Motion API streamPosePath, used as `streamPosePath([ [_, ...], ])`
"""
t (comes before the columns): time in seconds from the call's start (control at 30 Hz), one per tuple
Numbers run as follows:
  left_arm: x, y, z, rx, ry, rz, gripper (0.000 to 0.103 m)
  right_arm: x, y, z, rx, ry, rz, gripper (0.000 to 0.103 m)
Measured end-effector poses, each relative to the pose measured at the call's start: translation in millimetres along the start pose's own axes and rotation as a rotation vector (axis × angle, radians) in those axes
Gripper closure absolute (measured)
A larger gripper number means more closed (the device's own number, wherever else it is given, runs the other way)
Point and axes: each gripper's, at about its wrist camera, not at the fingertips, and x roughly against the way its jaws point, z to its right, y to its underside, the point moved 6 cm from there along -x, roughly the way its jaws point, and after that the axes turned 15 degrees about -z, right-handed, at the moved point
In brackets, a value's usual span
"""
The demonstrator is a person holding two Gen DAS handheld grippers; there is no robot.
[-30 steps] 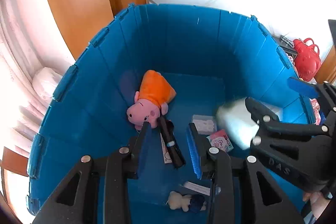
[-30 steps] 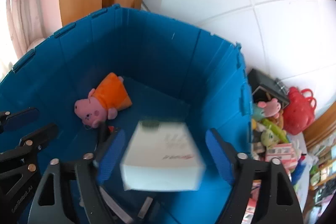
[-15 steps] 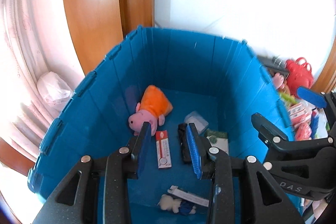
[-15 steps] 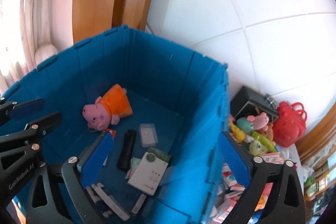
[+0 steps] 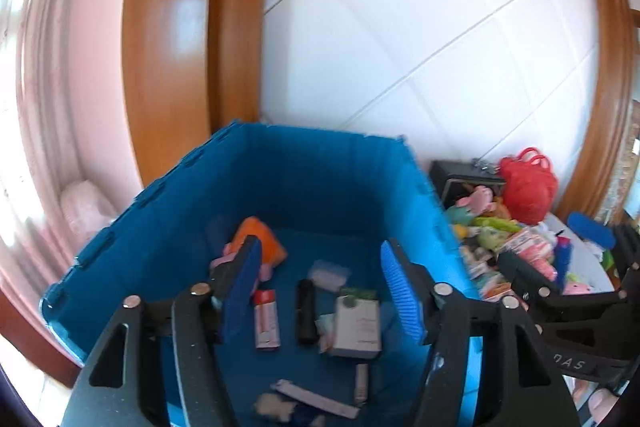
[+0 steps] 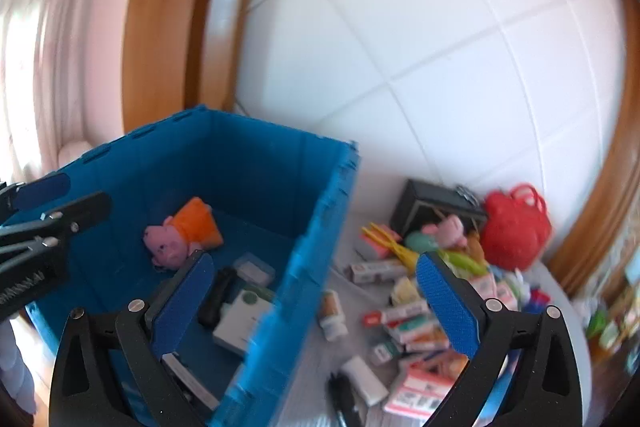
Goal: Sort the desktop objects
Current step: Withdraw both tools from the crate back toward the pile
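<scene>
Both of my claws hang empty above the blue crate (image 5: 304, 187), which stands against a white tiled wall (image 5: 420, 27) with a wooden frame (image 5: 168, 47) to its left. Going left to right in the left wrist view: the left claw (image 5: 320, 291) has just been opening, its jaws are now apart, and nothing sits between the blue pads. Under it, on the crate floor, I see the pink plush pig in an orange dress (image 5: 256, 243) at the far left, then a red and white tube box (image 5: 266, 319), a black stick-shaped item (image 5: 305, 311), and a white box with a green end (image 5: 357, 323) lying flat. Toward the near wall lies a long white strip (image 5: 316, 397), beside a small pale toy that is too blurred for me to name.

Further right, outside the crate, the tabletop (image 6: 316, 383) carries the unsorted heap: small boxes (image 6: 404, 323), a white bottle (image 6: 334, 311) just beside the crate wall, soft toys (image 6: 444, 231), a black box (image 6: 436, 207) and a red bag (image 6: 514, 231) at the back. My right claw (image 6: 316, 307) stands spread to its widest and holds nothing; its left pad is over the crate interior, its right pad over the heap.
</scene>
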Motion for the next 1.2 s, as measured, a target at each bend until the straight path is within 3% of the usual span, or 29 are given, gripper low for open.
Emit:
streamPosePath([
  [0.1, 10.3, 3.4, 25.5, -0.029, 0.033, 0.048, 0.031, 4.4, 22.9, 34.5, -0.072, 0.028, -0.005, 0.000],
  [0.37, 30.1, 9.7, 116.4, -0.149, 0.139, 0.120, 0.023, 16.4, 89.8, 142.8, -0.258, 0.098, -0.038, 0.000],
  [0.67, -4.3, 40.8, 226.0, -0.208, 0.206, 0.039, 0.022, 8.9, 175.6, 303.3, -0.413, 0.219, -0.130, 0.000],
  [0.8, -49.6, 61.9, 266.6, -0.172, 0.169, -0.058, 0.023, -8.5, 216.4, 373.0, -0.462, 0.238, -0.195, 0.000],
  [0.9, -92.3, 88.0, 281.7, -0.149, 0.096, -0.160, 0.022, -26.5, 250.0, 424.3, -0.496, 0.225, -0.248, 0.000],
  [1.0, -136.3, 120.8, 282.0, -0.086, 0.026, -0.272, 0.022, -51.8, 288.9, 473.3, -0.529, 0.211, -0.323, 0.000],
  [1.2, -211.7, 196.7, 259.9, 0.047, -0.095, -0.497, 0.023, -99.3, 343.3, 518.1, -0.532, 0.141, -0.465, 0.000],
])
